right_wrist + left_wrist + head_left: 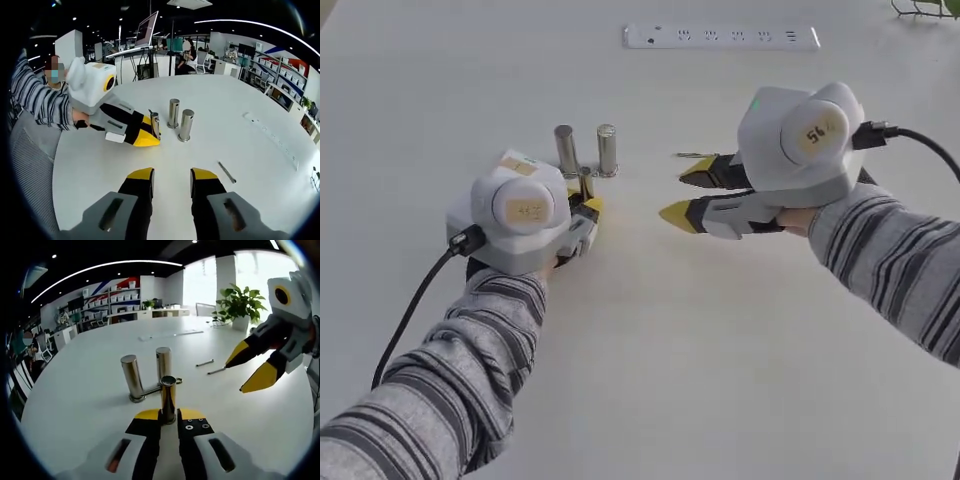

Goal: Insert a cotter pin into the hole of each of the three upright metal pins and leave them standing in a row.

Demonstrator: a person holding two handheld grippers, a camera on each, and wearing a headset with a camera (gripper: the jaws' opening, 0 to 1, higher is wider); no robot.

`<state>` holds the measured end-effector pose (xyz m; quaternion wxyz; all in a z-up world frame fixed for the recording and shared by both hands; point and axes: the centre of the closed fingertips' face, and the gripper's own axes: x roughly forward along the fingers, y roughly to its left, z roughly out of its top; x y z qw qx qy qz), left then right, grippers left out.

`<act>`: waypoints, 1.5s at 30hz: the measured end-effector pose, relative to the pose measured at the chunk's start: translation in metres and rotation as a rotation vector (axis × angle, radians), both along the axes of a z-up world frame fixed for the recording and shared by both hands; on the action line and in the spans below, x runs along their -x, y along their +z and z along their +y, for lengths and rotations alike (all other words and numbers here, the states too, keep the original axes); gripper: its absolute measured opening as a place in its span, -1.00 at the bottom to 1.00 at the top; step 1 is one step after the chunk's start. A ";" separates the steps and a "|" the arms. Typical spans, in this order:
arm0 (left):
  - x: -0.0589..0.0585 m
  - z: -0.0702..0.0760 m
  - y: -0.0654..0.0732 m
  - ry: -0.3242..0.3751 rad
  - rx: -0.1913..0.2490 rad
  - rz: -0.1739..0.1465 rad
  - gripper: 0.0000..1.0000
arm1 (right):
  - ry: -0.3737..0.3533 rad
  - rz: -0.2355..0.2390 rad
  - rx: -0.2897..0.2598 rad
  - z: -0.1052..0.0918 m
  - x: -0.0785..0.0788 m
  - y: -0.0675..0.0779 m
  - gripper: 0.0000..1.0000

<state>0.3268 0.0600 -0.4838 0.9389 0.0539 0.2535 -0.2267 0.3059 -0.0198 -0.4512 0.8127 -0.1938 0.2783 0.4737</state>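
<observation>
White tabletop (650, 350) carries two upright polished steel pins (607, 148) side by side. Left claw (168, 415) is clamped on a third steel pin (168, 390) just beside them, likely steadying it upright for pinning. Right claw (673, 194) stands spread and empty near a thin loose cotter pin (226, 172), probably its next pickup.

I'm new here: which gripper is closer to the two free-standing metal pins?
Left. The left gripper, shut on a third pin, is right beside the two metal pins; the right gripper is open, farther off.
</observation>
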 end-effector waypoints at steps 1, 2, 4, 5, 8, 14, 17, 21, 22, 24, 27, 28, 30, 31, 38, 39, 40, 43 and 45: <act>0.000 0.000 0.000 0.000 -0.001 0.002 -0.79 | -0.002 0.000 -0.002 0.000 0.000 0.000 -0.51; 0.001 0.000 -0.001 0.002 -0.004 0.005 -0.76 | -0.005 0.001 -0.006 -0.001 -0.001 0.001 -0.51; 0.001 0.000 -0.001 0.002 0.000 0.007 -0.73 | -0.011 0.003 -0.011 -0.001 -0.001 0.001 -0.51; 0.001 0.000 0.000 0.002 0.002 0.008 -0.72 | -0.015 0.003 -0.013 -0.001 -0.002 0.002 -0.51; 0.002 0.001 0.003 0.001 0.007 0.003 -0.62 | -0.027 0.003 -0.028 -0.002 -0.006 0.004 -0.51; 0.006 0.007 0.014 0.008 0.044 -0.002 -0.35 | -0.052 -0.023 -0.085 0.002 -0.017 0.016 -0.55; 0.010 0.009 0.021 0.001 0.053 -0.009 -0.26 | -0.073 -0.008 -0.142 0.008 -0.023 0.022 -0.54; 0.013 0.010 0.031 -0.016 0.062 -0.029 -0.10 | -0.085 -0.011 -0.182 0.016 -0.038 0.026 -0.54; 0.014 0.011 0.034 -0.015 0.067 -0.035 -0.07 | -0.089 -0.010 -0.189 0.018 -0.041 0.027 -0.54; 0.017 0.011 0.039 -0.023 0.082 -0.046 0.01 | -0.091 -0.009 -0.213 0.023 -0.045 0.030 -0.53; 0.021 0.011 0.043 -0.041 0.056 -0.059 0.10 | -0.091 -0.011 -0.227 0.032 -0.053 0.030 -0.52; 0.023 0.012 0.043 -0.041 0.053 -0.059 0.13 | -0.093 -0.008 -0.230 0.035 -0.055 0.030 -0.51; 0.027 0.013 0.046 -0.041 0.060 -0.060 0.19 | -0.093 0.002 -0.246 0.041 -0.058 0.029 -0.51; 0.029 0.013 0.047 -0.041 0.069 -0.063 0.21 | -0.096 0.007 -0.253 0.043 -0.059 0.029 -0.51; 0.036 0.013 0.057 -0.039 0.119 -0.072 0.47 | -0.088 0.031 -0.254 0.063 -0.067 0.014 -0.52; 0.038 0.014 0.060 -0.041 0.123 -0.076 0.49 | -0.090 0.037 -0.257 0.064 -0.067 0.013 -0.52; 0.039 0.014 0.061 -0.042 0.126 -0.078 0.51 | -0.091 0.042 -0.259 0.066 -0.068 0.011 -0.53; 0.043 0.017 0.066 -0.035 0.134 -0.086 0.56 | -0.099 0.048 -0.262 0.070 -0.070 0.006 -0.54; 0.046 0.019 0.069 -0.031 0.138 -0.089 0.56 | -0.104 0.054 -0.266 0.073 -0.071 0.004 -0.56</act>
